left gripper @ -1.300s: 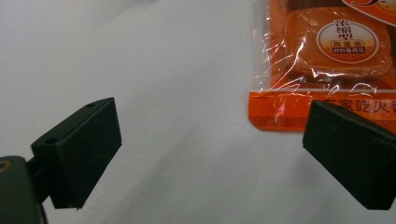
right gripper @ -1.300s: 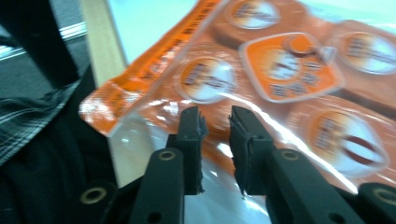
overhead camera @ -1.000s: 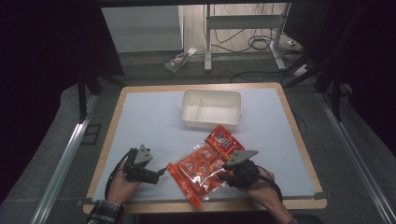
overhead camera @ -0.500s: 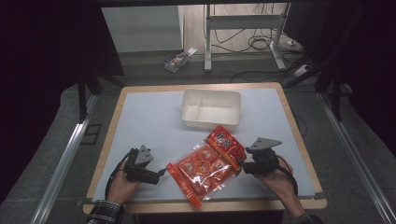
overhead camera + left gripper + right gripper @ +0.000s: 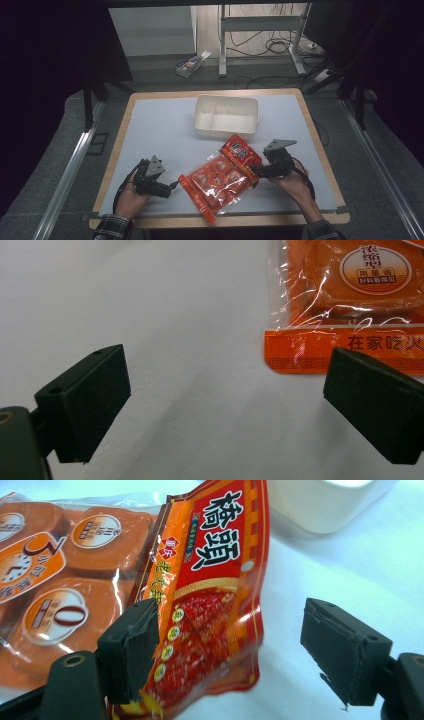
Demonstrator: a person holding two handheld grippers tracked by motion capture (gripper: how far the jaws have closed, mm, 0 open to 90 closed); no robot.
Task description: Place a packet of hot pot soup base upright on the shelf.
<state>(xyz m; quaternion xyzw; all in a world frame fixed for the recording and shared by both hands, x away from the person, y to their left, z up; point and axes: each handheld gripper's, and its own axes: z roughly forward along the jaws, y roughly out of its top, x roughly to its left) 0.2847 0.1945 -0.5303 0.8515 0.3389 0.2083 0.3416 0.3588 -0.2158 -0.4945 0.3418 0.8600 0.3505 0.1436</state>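
A red and orange snack bag (image 5: 222, 175) lies slantwise on the white table top (image 5: 150, 130) near the front edge, with round orange cakes showing through its clear film (image 5: 60, 570). My right gripper (image 5: 254, 171) is at the bag's right edge. Its jaws have just been opening and stand wide, with the bag's red printed end (image 5: 210, 595) between them; the gripper (image 5: 227, 630) has one jaw beside the film and the other well apart. My left gripper (image 5: 172, 186) rests open just left of the bag's lower end (image 5: 345, 350), its jaws (image 5: 227, 375) apart over bare table.
A white two-compartment container (image 5: 226, 116) stands behind the bag at the back centre. Wooden table edges frame the white top. Metal rails (image 5: 65, 175) run along both sides. A small box (image 5: 190, 64) and cables lie on the floor beyond.
The right hand has shifted right and a little farther back along the bag's edge, and its jaws have spread. The bag and the left hand have stayed put.
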